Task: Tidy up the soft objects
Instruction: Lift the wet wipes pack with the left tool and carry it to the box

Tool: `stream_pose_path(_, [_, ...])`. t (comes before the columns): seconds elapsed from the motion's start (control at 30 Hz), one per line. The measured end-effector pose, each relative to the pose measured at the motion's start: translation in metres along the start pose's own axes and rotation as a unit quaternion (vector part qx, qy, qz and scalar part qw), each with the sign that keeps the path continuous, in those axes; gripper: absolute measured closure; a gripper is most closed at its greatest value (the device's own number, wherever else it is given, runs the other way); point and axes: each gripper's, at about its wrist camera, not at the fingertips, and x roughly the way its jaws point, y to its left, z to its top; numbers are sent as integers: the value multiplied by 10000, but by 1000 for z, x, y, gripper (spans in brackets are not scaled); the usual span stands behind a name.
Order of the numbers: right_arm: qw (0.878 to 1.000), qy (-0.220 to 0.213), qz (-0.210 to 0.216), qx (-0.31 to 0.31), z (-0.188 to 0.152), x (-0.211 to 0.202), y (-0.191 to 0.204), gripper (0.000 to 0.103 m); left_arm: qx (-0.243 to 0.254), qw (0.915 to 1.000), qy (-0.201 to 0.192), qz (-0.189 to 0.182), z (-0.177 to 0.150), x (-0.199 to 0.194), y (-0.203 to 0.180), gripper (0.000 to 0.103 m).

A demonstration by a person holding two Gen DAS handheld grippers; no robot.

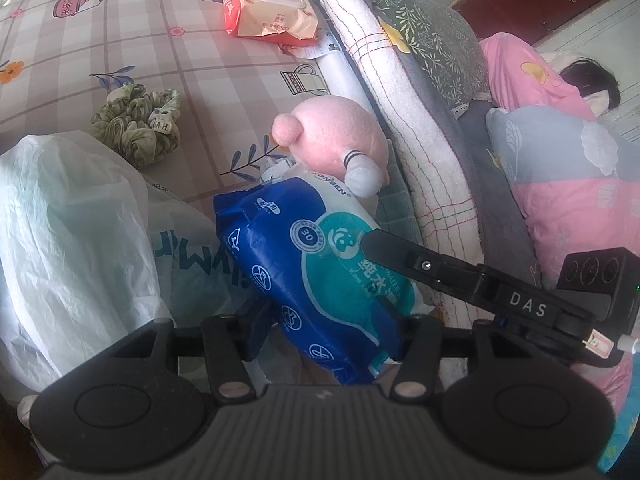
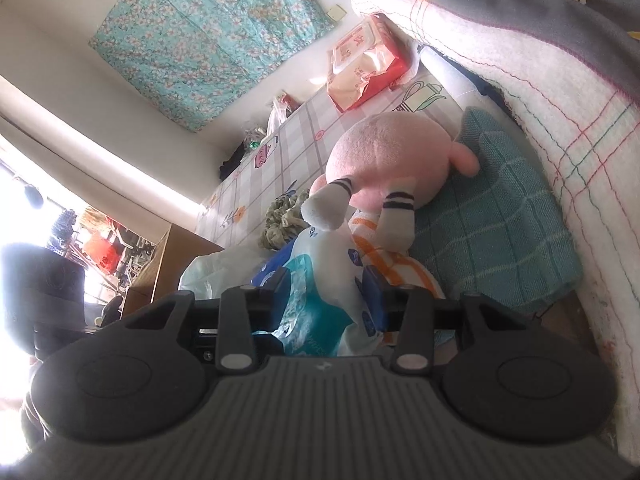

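Observation:
A blue and teal wet-wipes pack (image 1: 320, 272) lies on the bed, and both grippers hold it. My left gripper (image 1: 332, 336) is shut on its near end. My right gripper (image 2: 326, 300) is shut on the same pack (image 2: 316, 308); its black finger (image 1: 404, 258) crosses the pack in the left wrist view. A pink plush toy (image 1: 340, 136) with white striped socks lies just beyond the pack, resting on it and on a teal knitted cloth (image 2: 500, 216). An orange-striped cloth (image 2: 384, 256) lies under the plush.
A red wipes pack (image 1: 268, 4) lies far back on the checked sheet (image 1: 80, 52). A green scrunched cloth (image 1: 136, 120) is at mid left. White plastic bags (image 1: 68, 220) sit at near left. A rolled blanket (image 1: 404, 128) and a sleeping person (image 1: 592, 84) lie on the right.

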Motion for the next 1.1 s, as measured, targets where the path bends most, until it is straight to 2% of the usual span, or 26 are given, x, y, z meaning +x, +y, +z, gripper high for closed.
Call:
stream_pose_path(0.23, [9997,57,-97,194,5,11,-6,61,64,9999,-83,42,0,8,-5,44])
stream_pose_path(0.37, [9997,102,-226,82,2,13,5,59,147,9996,-225,105,-3,4,-9,47])
stream_pose_path(0.63, [9996,86,-75,241,-13,-15,20,59,439,9977,-508,123,-22,-26,-24,47])
stream_pose_path(0.83, [9996,-73,179,193,-28,-48,47,58,534,9950,-841,57,-48,-64,-29,47])
stream_pose_path(1.1, [9970,-58,738,-234,-54,-56,118,58,453,9838,-1703,316,-94,-147,-11,47])
